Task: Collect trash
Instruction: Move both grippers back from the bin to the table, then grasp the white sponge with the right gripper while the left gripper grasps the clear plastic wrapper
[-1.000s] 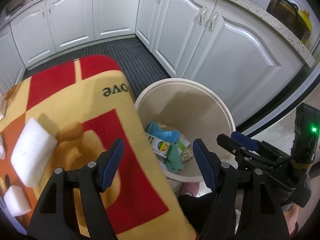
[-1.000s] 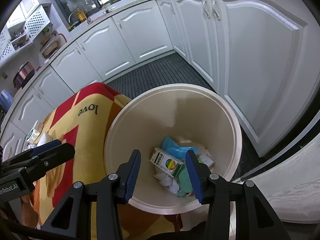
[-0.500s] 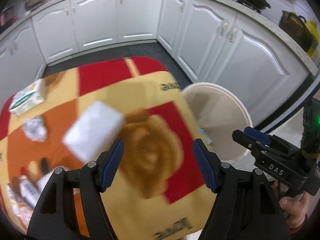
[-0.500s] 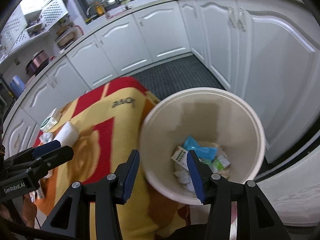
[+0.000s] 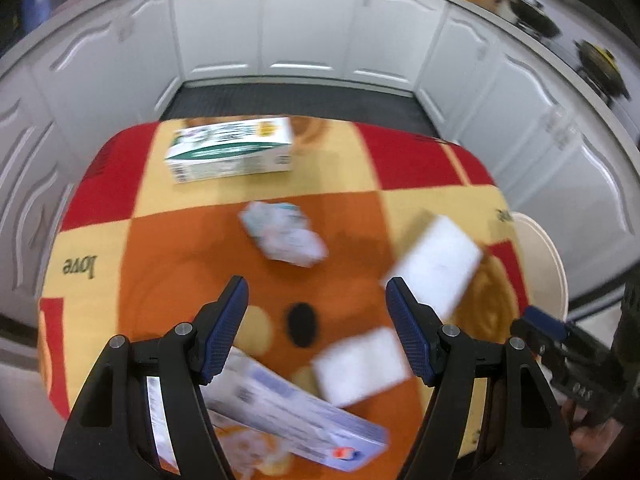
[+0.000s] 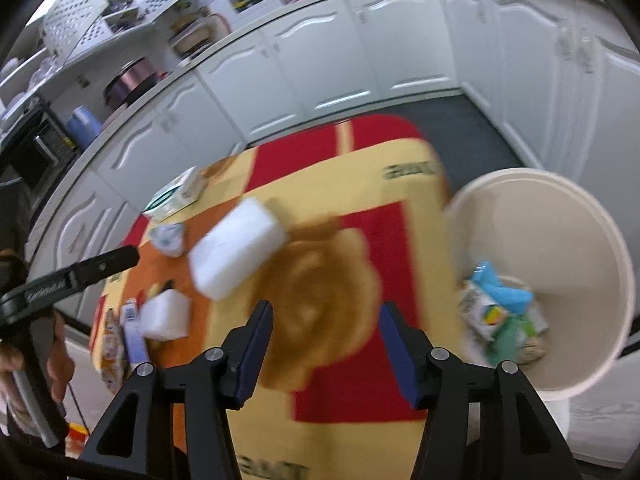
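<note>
Overhead, the left tongs [image 5: 316, 304] hung wide open and empty above the blanket-covered bench [image 5: 168, 248]. A long blue-white box [image 5: 296, 420] lay at 6 o'clock under them, two white foam blocks [image 5: 436, 264] at 3, crumpled paper [image 5: 284, 236] at 12, and a green-white carton [image 5: 232, 156] by the far edge. The right tongs [image 6: 326, 344], just opening, held nothing over the bench's near side. The trash bin [image 6: 592, 280] stood off the bench's edge at 3 o'clock.
</note>
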